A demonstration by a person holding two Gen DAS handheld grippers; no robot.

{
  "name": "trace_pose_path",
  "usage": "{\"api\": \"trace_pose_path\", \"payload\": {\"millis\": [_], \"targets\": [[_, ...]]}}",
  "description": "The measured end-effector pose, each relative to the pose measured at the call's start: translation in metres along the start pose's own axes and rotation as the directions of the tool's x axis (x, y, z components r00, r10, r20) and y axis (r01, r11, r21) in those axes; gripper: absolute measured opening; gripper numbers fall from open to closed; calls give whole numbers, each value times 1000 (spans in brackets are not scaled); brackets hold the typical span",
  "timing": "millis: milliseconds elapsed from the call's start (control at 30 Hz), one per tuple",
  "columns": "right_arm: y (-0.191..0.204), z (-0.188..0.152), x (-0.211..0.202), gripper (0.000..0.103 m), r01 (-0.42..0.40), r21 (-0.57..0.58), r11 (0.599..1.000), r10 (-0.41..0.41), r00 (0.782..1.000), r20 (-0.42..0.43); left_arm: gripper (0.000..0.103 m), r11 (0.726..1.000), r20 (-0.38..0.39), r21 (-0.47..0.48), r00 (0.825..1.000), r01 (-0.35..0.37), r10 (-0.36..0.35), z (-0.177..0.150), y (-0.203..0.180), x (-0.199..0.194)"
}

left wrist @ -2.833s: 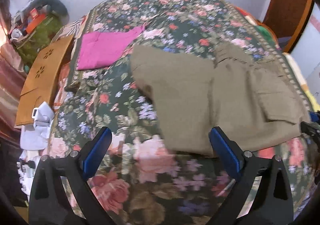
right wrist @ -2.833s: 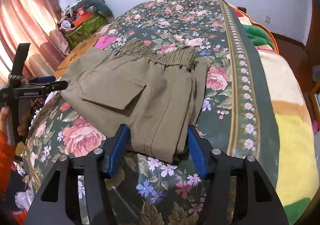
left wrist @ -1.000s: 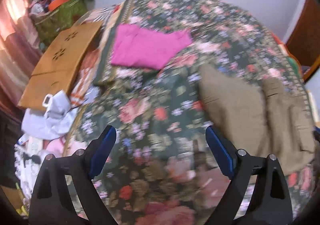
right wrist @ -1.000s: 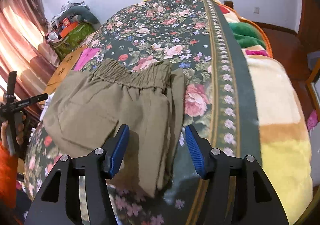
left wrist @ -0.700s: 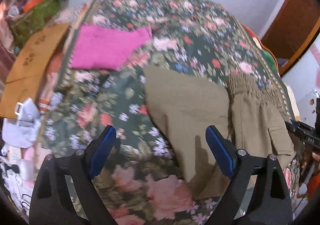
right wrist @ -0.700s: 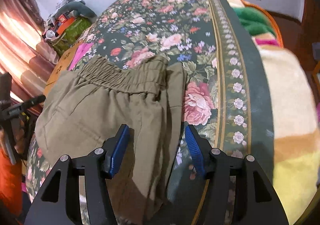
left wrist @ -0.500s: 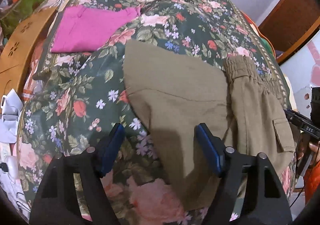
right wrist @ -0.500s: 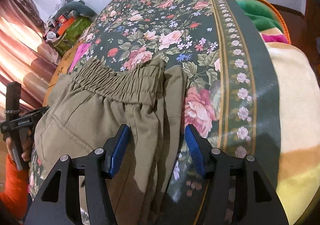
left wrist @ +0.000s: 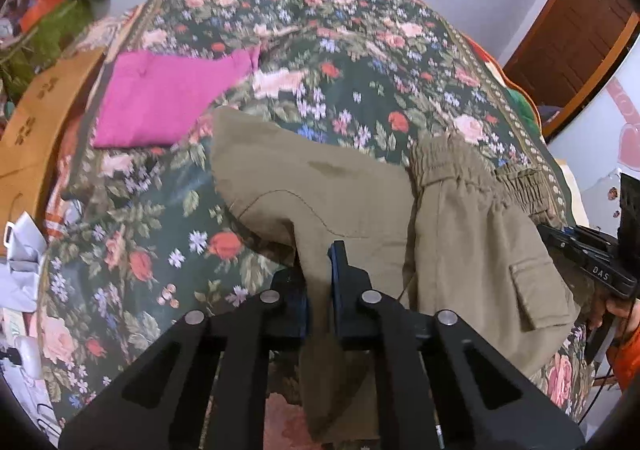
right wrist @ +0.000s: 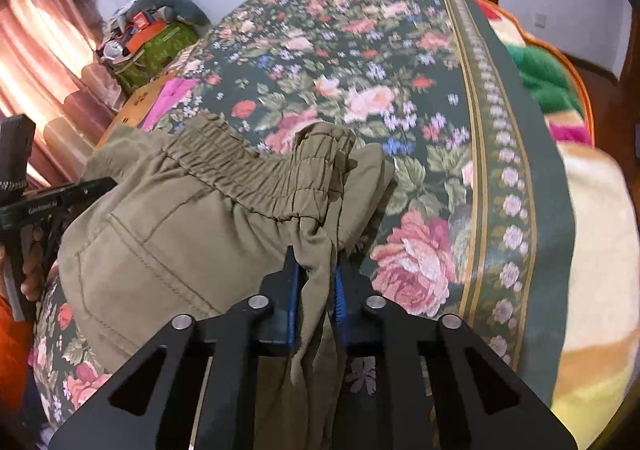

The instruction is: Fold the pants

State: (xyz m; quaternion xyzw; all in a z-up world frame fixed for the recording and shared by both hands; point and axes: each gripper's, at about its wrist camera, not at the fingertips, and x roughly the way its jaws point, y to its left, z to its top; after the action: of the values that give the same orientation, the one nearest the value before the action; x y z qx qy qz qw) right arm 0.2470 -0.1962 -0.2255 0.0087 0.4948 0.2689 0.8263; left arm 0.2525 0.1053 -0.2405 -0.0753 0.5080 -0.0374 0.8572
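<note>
Olive-green pants (left wrist: 340, 185) lie folded on a floral bed cover (left wrist: 320, 49), elastic waistband toward the right in the left wrist view. My left gripper (left wrist: 318, 274) is shut on the near edge of the leg end and lifts the cloth. In the right wrist view the pants (right wrist: 180, 226) show their gathered waistband. My right gripper (right wrist: 314, 270) is shut on the near edge at the waistband side, with cloth bunched between its blue pads. Each gripper shows at the other view's edge: the right gripper (left wrist: 592, 262) and the left gripper (right wrist: 44, 201).
A folded magenta garment (left wrist: 160, 97) lies on the cover beyond the pants' leg end. A wooden board (left wrist: 36, 117) and a pile of clutter (right wrist: 148, 33) stand beside the bed on the left. Bright blankets (right wrist: 548, 81) lie along the bed's right side.
Both grippers were open just short of the pants' near edge. Both have moved in and closed on the cloth, and the near edge now lifts off the cover.
</note>
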Motion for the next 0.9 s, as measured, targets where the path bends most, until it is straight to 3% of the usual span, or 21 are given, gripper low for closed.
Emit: {"api": "trace_pose_path", "payload": {"millis": [233, 500, 900], "targets": [[16, 21, -19, 9, 10, -73, 997, -5, 998, 69, 3, 999, 81, 28, 996, -32, 29, 13, -3, -28], [51, 68, -40, 8, 17, -161, 987, 11, 985, 171, 3, 999, 161, 10, 986, -54, 51, 37, 15, -60], [110, 148, -37, 8, 7, -232, 973, 62, 955, 289, 3, 985, 294, -25, 941, -169, 169, 94, 65, -103]]}}
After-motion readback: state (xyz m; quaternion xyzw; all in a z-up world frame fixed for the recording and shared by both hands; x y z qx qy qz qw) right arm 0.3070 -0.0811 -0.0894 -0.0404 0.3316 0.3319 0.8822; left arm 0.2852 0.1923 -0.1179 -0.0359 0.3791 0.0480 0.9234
